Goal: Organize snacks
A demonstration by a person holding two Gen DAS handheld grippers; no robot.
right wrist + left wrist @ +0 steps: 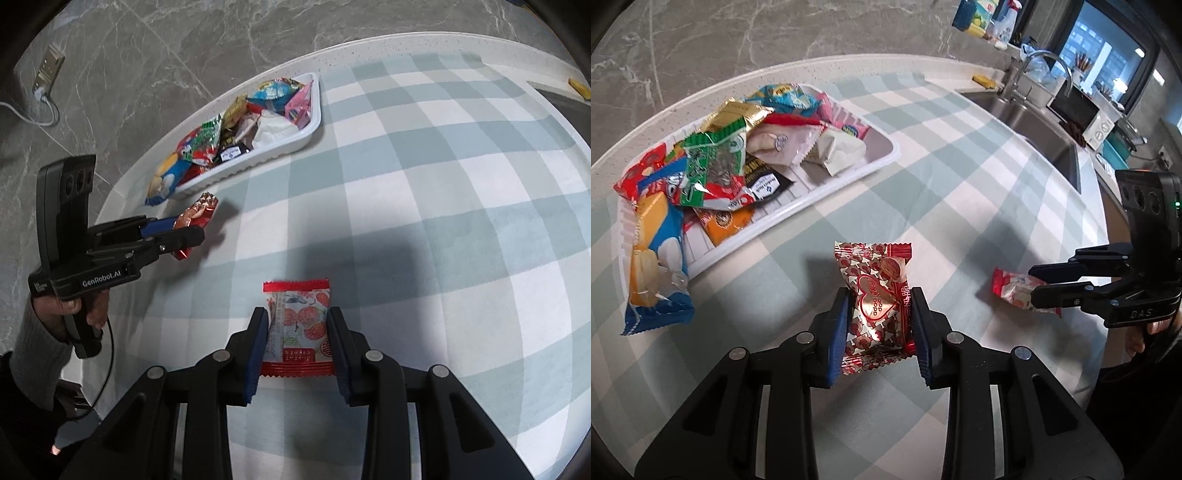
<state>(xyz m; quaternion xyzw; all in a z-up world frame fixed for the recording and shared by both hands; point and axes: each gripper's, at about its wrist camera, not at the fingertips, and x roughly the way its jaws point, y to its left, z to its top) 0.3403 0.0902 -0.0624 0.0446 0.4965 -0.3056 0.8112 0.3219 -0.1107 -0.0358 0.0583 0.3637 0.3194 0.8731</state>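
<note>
My left gripper (880, 295) is shut on a red-and-silver snack packet with a heart print (875, 295), held above the checked cloth; it also shows in the right wrist view (194, 221). My right gripper (297, 314) is shut on a white packet with red ends and strawberry print (298, 326), low over the cloth; it shows in the left wrist view (1019, 290) too. A white tray (849, 175) heaped with several mixed snack packets sits at the far left of the table; it appears in the right wrist view (258, 157) as well.
A blue-and-orange packet (653, 266) hangs over the tray's near end. A sink (1030, 122) with a tap, a small oven (1082, 118) and bottles lie at the far right. Checked cloth (424, 206) covers the round table.
</note>
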